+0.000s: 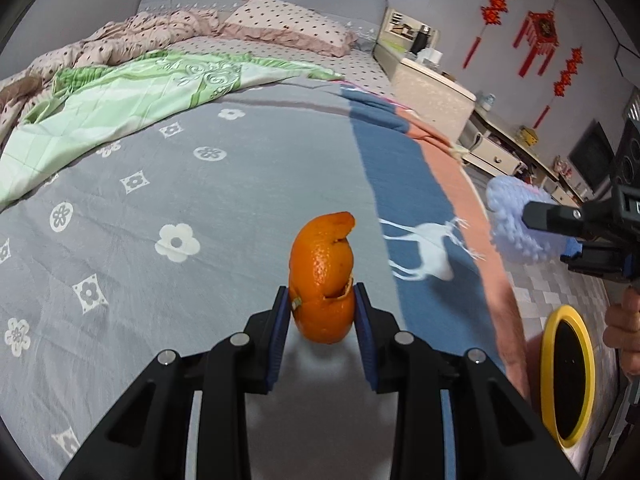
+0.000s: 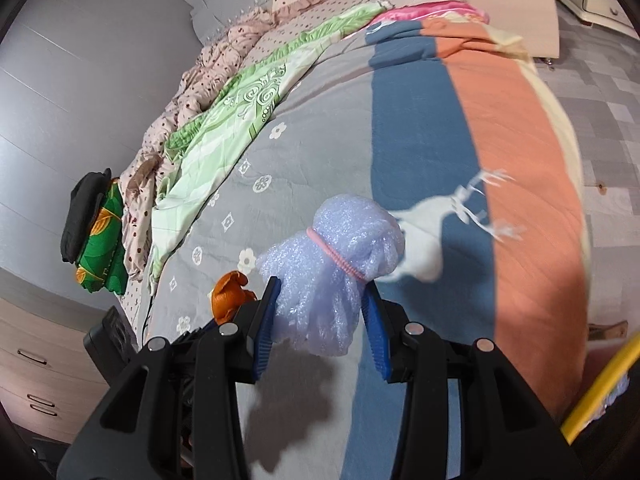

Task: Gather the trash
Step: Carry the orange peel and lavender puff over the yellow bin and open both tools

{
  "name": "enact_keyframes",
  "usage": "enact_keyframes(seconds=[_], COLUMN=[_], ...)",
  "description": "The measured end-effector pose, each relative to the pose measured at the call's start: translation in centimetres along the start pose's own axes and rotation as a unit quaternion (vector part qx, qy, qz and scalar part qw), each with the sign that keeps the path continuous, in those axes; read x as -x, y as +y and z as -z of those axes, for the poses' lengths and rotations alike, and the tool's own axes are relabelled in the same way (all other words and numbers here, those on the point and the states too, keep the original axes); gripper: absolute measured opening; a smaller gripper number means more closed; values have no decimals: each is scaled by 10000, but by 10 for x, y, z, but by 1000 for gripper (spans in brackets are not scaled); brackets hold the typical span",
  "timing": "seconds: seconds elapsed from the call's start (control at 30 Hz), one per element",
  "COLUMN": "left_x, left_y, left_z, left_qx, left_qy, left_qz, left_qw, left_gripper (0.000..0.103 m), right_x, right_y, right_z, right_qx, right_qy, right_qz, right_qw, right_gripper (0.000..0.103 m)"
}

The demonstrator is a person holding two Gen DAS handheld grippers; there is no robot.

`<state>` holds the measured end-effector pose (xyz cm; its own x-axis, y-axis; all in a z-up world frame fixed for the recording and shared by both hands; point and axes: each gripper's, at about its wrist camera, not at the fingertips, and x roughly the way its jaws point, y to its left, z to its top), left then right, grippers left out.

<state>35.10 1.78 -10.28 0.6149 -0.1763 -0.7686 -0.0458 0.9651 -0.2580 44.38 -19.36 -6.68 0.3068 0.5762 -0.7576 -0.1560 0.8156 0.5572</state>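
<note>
The orange peel (image 1: 322, 280) is being held clamped between the blue pads of the left gripper (image 1: 322, 312), standing upright with its long axis rising out of the jaws and its curled tip leaning toward the right. It is being carried clear above the grey flowered bedspread (image 1: 168, 184), not touching it.

Further right, the wad of pale foam wrap (image 2: 332, 268), bound by a pink hair tie (image 2: 340, 256), is being squeezed between the pads of the right gripper (image 2: 324, 312); its bulk is being held out beyond the fingertips, over the blue stripe with the white deer (image 2: 428, 232).

At the far right and low, the yellow-rimmed bin (image 1: 566, 376) is being shown standing on the floor beside the bed edge, its dark mouth tilted toward the left wrist camera. The coming drop is judged to turn on this: the bin lies to the right of and below both loads, and the right gripper is nearer to it, so the foam would likely be released first, with the peel having farther to be carried across.
</note>
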Motion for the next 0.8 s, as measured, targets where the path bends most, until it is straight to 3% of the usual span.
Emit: enact_keyframes(seconds=[0.47, 0.8], left_x=[43, 47], left_y=[-90, -165], left_z=[38, 56], left_qx=[-615, -1136], left_qy=[-36, 16], left_qz=[527, 978], left_qw=[9967, 9887], left_gripper=[30, 30], right_x=[118, 171], right_y=[-72, -126], right_z=[84, 123], right_qx=[-371, -632], right_qy=[-641, -999], right_qz=[-19, 134], right_qw=[9972, 9929], right_gripper=[39, 39])
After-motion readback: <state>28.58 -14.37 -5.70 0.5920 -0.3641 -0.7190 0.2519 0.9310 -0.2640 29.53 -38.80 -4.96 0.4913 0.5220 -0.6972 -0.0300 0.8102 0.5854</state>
